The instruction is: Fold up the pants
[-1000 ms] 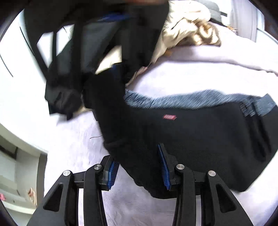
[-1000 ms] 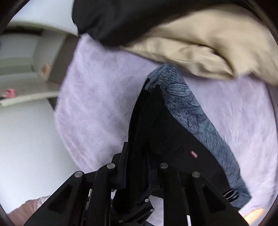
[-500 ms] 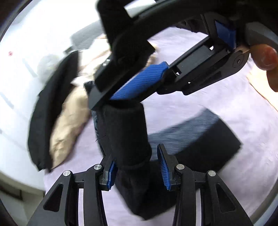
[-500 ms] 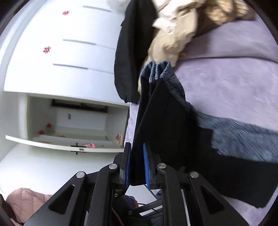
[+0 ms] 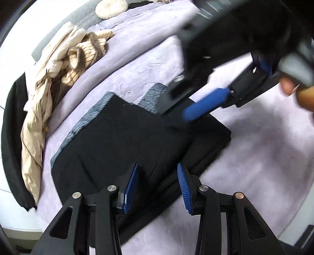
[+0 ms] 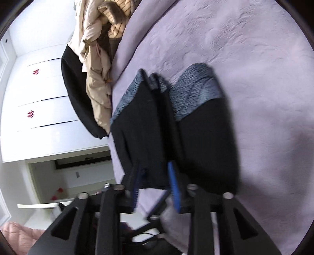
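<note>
The black pants (image 5: 125, 141) with a grey-blue lining lie folded on the lilac bedspread (image 5: 255, 157); they also show in the right wrist view (image 6: 149, 125). My left gripper (image 5: 157, 188) is open, its blue pads just above the near edge of the folded pants, holding nothing. My right gripper (image 6: 155, 184) is open with a fold of the pants between its pads; it also shows in the left wrist view (image 5: 206, 106), blurred, over the far side of the pants.
A heap of beige and striped clothes (image 5: 58, 68) and a black garment (image 5: 11, 137) lie at the bed's left edge. A round cream cushion (image 5: 111, 7) sits far back. White cupboards (image 6: 39, 98) stand beside the bed.
The pants have been laid down and folded over on the bed. My right gripper has opened and let go of the fabric. My left gripper stays open.
</note>
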The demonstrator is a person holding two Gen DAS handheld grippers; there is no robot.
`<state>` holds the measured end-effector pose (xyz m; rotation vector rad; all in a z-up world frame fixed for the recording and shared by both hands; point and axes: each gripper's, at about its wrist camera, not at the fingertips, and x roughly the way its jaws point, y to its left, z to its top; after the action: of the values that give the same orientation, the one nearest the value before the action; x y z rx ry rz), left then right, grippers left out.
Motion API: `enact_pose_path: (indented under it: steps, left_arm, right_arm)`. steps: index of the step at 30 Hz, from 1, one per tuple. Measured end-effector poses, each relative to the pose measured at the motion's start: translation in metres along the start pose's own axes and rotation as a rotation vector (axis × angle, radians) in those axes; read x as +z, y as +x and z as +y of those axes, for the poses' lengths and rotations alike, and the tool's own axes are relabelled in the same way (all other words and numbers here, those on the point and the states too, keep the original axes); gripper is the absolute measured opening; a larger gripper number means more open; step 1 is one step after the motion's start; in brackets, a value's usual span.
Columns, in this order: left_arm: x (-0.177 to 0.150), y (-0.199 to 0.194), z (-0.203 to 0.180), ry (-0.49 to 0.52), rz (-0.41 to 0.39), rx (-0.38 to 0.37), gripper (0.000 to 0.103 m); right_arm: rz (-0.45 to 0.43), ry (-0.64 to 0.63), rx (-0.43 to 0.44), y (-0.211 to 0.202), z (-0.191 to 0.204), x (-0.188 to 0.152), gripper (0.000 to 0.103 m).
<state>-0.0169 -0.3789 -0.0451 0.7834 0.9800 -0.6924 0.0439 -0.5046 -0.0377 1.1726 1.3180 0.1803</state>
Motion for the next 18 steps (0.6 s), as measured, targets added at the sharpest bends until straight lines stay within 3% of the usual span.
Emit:
enact_pose_path:
  steps: [3, 5, 6, 8, 12, 14, 15, 18]
  left_arm:
    - [-0.003, -0.027, 0.023, -0.05, -0.049, -0.036, 0.046]
    - [-0.004, -0.038, 0.045, -0.118, -0.081, -0.04, 0.076]
    - [-0.004, -0.038, 0.061, -0.178, -0.088, -0.029, 0.08]
    - [-0.007, -0.029, 0.086, -0.309, -0.062, -0.029, 0.08]
    - [-0.014, 0.026, 0.136, -0.542, 0.064, -0.022, 0.08]
    - [-0.018, 0.041, 0.137, -0.558, 0.106, -0.042, 0.08]
    - [-0.017, 0.045, 0.135, -0.545, 0.114, -0.041, 0.08]
    - [-0.007, 0.03, 0.117, -0.479, 0.075, -0.082, 0.08]
  right_arm:
    - [0.01, -0.032, 0.053, 0.004, 0.004, 0.007, 0.054]
    - [0.041, -0.063, 0.036, 0.018, 0.006, 0.013, 0.055]
    - [0.055, -0.071, 0.012, 0.024, 0.004, 0.015, 0.055]
    - [0.078, -0.066, 0.004, 0.03, -0.004, 0.017, 0.055]
    - [0.119, -0.059, 0.103, 0.044, -0.009, 0.024, 0.054]
    - [0.153, -0.058, 0.097, 0.054, -0.002, 0.029, 0.018]
    - [0.149, -0.065, 0.09, 0.055, 0.005, 0.029, 0.01]
    - [0.103, -0.105, 0.18, 0.037, 0.028, 0.016, 0.009]
